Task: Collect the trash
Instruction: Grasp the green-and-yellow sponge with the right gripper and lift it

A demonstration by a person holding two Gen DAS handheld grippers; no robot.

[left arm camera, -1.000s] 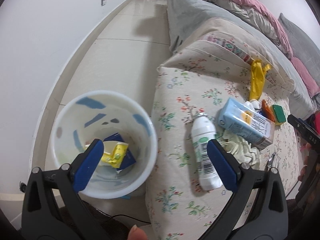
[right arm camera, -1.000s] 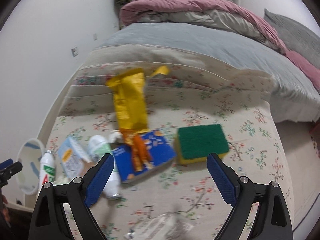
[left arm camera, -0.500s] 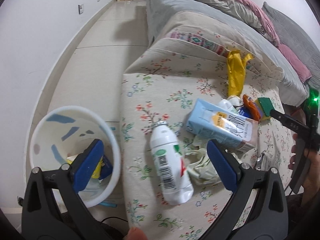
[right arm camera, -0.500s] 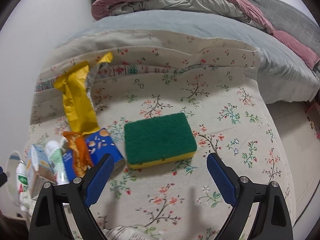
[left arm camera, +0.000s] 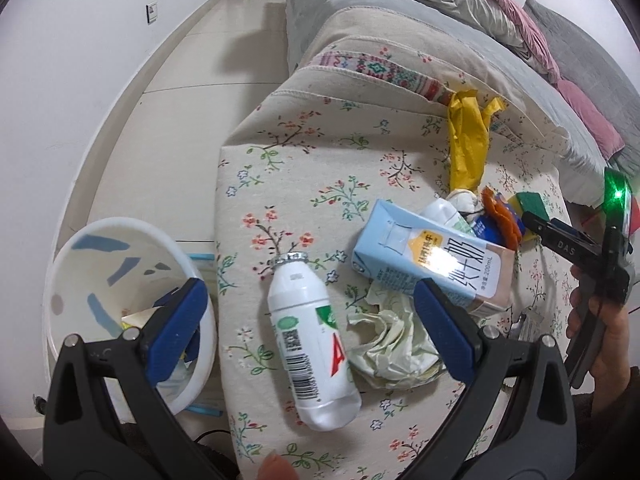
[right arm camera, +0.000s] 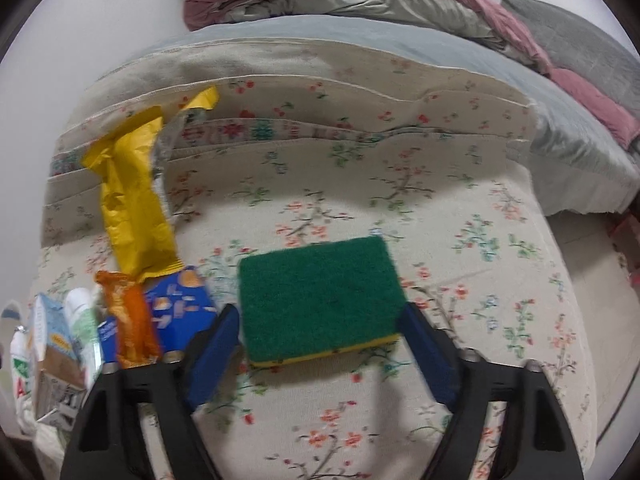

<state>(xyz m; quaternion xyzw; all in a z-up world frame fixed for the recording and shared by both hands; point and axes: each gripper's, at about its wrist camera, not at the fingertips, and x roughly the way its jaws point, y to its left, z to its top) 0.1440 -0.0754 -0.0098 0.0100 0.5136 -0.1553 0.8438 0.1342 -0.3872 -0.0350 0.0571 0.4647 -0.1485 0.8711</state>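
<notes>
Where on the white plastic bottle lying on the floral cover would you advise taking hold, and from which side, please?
Grip the white bottle across its straight body, about at the label, coming down from above. It lies flat on the floral cover, neck towards the bed, so its round sides are free. The left hand-held gripper hangs open astride it. Crumpled paper lies close beside it, so watch that finger.

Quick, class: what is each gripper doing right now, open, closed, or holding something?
Left gripper: open, empty, above the white bottle.
Right gripper: jaws closing either side of the green sponge, not yet gripping.
</notes>
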